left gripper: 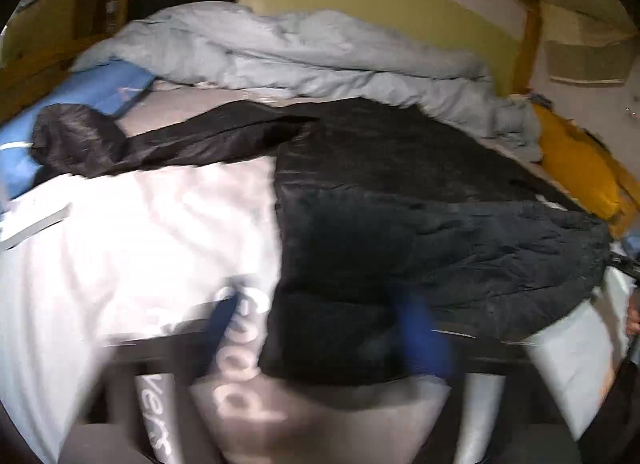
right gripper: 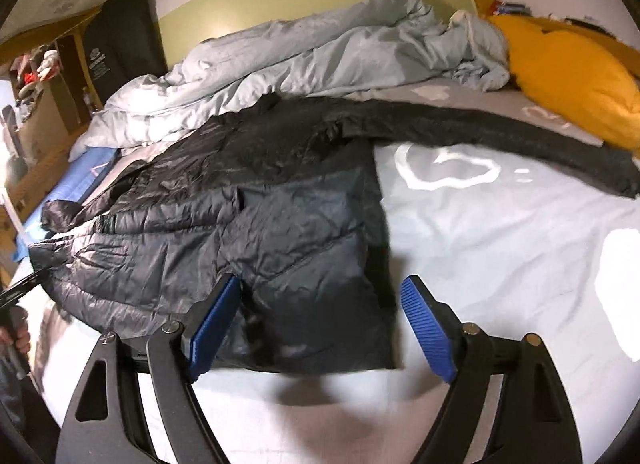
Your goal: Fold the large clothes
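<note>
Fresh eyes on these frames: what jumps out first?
A black puffer jacket lies spread across the middle of the bed, one sleeve stretched toward a yellow pillow at the right. A crumpled pale blue duvet is heaped behind it.

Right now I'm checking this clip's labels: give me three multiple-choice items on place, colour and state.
1. Where does the black jacket lie?
A. on the bed
B. on a chair
C. on the floor

2. What colour is the pillow?
A. red
B. yellow
C. green

3. How does the right hand-held gripper stand?
A. shut on a sleeve
B. out of view
C. open over the jacket's hem

Key: 1 A, it is spread on the sheet; 2 B, yellow beside the blue duvet; 3 C, the pads stand apart.
</note>
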Action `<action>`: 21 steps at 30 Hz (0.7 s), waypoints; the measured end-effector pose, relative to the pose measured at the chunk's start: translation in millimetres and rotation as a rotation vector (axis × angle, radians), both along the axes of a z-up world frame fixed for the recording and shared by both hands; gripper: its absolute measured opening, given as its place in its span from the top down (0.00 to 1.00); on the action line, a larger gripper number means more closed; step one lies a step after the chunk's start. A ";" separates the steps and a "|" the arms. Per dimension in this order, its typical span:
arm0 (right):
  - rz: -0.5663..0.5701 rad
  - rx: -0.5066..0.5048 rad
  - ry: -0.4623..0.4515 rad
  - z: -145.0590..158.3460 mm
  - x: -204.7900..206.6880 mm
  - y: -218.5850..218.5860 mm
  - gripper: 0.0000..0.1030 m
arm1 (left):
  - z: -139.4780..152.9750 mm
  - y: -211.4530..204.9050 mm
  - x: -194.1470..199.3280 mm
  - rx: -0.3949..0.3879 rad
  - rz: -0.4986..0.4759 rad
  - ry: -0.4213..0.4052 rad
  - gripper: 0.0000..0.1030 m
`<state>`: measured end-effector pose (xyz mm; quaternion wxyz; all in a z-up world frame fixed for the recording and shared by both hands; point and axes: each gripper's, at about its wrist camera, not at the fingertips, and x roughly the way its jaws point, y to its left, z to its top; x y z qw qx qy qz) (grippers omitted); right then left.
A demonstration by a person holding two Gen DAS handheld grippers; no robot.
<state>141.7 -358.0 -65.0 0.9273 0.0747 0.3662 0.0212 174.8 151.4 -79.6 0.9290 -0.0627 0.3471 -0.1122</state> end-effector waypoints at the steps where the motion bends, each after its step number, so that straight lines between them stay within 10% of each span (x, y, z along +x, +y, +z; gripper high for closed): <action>1: 0.008 0.020 0.009 -3.5 4.9 0.8 0.28 | -0.6 -2.5 3.5 -0.020 -0.028 -0.010 0.93; 2: 0.019 0.040 0.015 -5.9 9.9 1.4 0.39 | 1.2 -5.7 6.0 -0.015 -0.030 -0.035 0.94; 4: 0.018 0.049 0.016 -8.3 25.9 4.9 0.97 | 10.2 -10.6 15.0 0.025 -0.017 -0.078 0.94; 8: -0.042 0.000 -0.121 10.8 39.5 5.0 0.97 | 26.9 -9.1 47.4 0.017 0.013 -0.104 0.95; 21: -0.066 -0.083 0.076 -39.9 86.9 -0.1 0.91 | -38.7 -23.2 104.5 0.149 0.045 0.083 0.92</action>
